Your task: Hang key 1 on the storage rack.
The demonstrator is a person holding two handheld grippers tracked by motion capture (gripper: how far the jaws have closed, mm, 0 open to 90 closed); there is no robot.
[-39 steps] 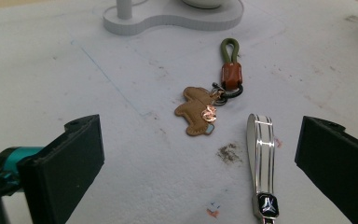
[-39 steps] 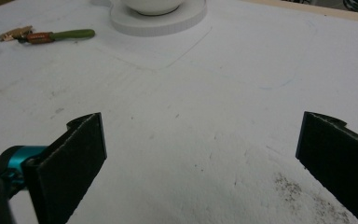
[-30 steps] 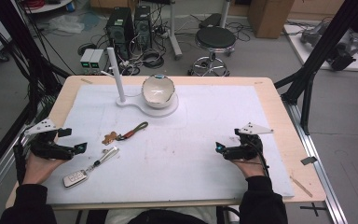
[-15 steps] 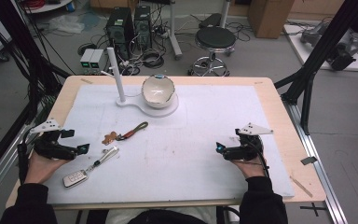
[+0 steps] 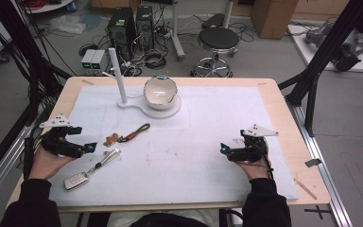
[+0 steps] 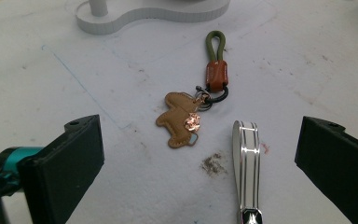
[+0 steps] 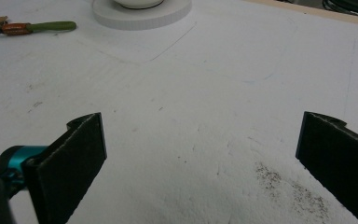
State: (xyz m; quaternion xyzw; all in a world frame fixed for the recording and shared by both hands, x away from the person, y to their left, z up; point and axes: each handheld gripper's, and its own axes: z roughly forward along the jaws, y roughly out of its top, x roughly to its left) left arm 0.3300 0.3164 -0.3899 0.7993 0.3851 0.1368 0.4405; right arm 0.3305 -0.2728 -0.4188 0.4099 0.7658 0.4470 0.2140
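1. Left gripper (image 5: 90,147) rests low on the white mat (image 5: 208,142), jaws wide, empty; the dog-shaped leather keychain (image 6: 181,117) lies just ahead between them, beside a silver key strap (image 6: 246,163).
2. Right gripper (image 5: 223,149) gapes wide, empty, well apart.

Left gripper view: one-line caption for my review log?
Open left gripper faces a brown charm keychain and a silver strap on the white mat.

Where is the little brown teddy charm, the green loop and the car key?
brown charm (image 6: 181,119), left gripper view, middle of its leather body.
green loop (image 6: 215,43), left gripper view, on the cord of the loop.
car key (image 5: 76,179), high view, on its flat body.
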